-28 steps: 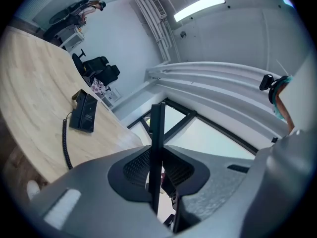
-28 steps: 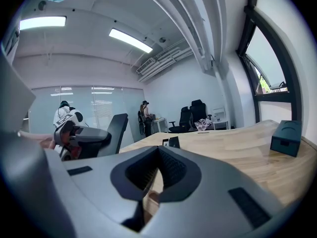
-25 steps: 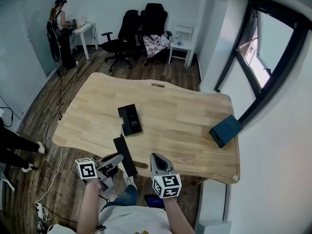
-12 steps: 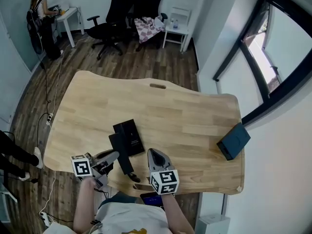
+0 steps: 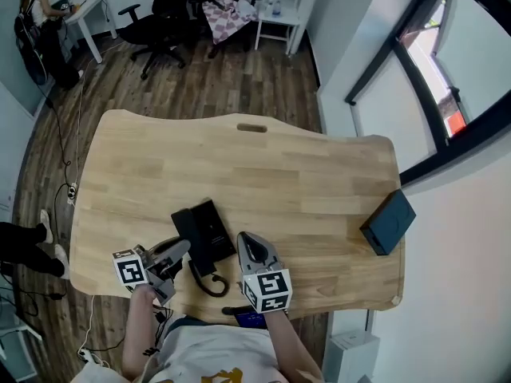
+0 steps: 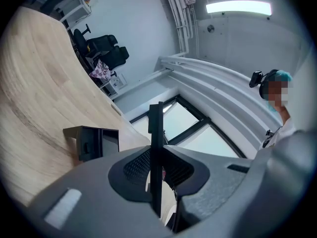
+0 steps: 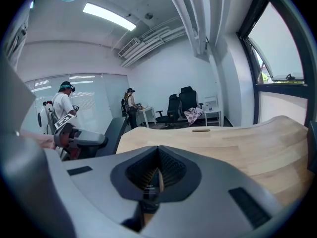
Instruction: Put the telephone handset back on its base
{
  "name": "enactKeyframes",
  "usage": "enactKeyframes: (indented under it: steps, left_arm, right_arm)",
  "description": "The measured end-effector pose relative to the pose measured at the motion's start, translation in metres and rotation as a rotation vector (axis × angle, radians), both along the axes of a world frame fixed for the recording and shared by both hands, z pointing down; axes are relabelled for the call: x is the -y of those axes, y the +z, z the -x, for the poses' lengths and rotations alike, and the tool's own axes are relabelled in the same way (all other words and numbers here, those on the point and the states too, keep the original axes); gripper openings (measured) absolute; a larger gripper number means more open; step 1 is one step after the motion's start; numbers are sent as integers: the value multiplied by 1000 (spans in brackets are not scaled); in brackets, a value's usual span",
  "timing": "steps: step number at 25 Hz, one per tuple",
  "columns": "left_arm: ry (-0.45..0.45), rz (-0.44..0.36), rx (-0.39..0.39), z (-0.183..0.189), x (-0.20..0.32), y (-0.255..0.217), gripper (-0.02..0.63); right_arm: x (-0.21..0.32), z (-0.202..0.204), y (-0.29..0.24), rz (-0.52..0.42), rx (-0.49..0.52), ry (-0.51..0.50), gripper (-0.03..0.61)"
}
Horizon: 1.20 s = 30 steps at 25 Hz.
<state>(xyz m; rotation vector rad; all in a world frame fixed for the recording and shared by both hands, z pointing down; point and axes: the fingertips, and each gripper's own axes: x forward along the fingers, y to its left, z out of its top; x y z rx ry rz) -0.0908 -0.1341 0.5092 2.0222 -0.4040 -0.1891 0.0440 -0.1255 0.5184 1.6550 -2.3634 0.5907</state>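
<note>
**Left gripper** (image 6: 156, 155): jaws closed onto a thin black telephone handset (image 6: 155, 125). It is seen edge-on in the left gripper view, standing as a narrow bar clamped between the two ribbed pads and rising past the fingertips.
- In the head view the handset lies lengthwise at the near-left side of the table, along the left edge of the flat black rectangular telephone base (image 5: 212, 225).
- Whether the handset touches the base cannot be told.
- A black curly cord (image 5: 210, 284) loops from the handset's near end towards the table's front edge.

**Right gripper** (image 7: 158, 171): jaws brought together with only a slit between the pads, and nothing gripped. A strip of wood and a dark shape show through the slit.
- In the head view it sits just right of the base, jaws pointing away from the person.
- Its cube with square markers is near the table's front edge.

**Light wooden table** (image 5: 263, 166): curved outline with a slot handle near the far edge. It carries the base and handset at the near left.
- A dark blue-grey rectangular box (image 5: 389, 222) stands at the right edge, well apart from the telephone.

**Surroundings:**
- dark wood-plank floor (image 5: 223, 86);
- black office chairs (image 5: 156, 14) beyond the table;
- a small white side table (image 5: 278, 10) with a patterned cloth beside it;
- a person (image 5: 33, 22) standing at a white desk in the far left corner;
- a black-framed window (image 5: 415, 62) along the right wall.
</note>
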Motion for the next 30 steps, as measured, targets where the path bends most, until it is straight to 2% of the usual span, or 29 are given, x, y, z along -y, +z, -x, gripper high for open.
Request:
enactKeyframes:
  steps: [12,20,30]
  left_arm:
    - [-145,-10,43,3,-24,0,71]
    - [-135,-5,79,-4,-43,-1,71]
    - [-132,-12,58,-2,-42,-1,71]
  right_arm:
    - [-15,-11,-7,-32,52,-98,6]
    - [-24,-12,-19,-72,62,-136,6]
    - [-19,8,-21,-81,64,-187,6]
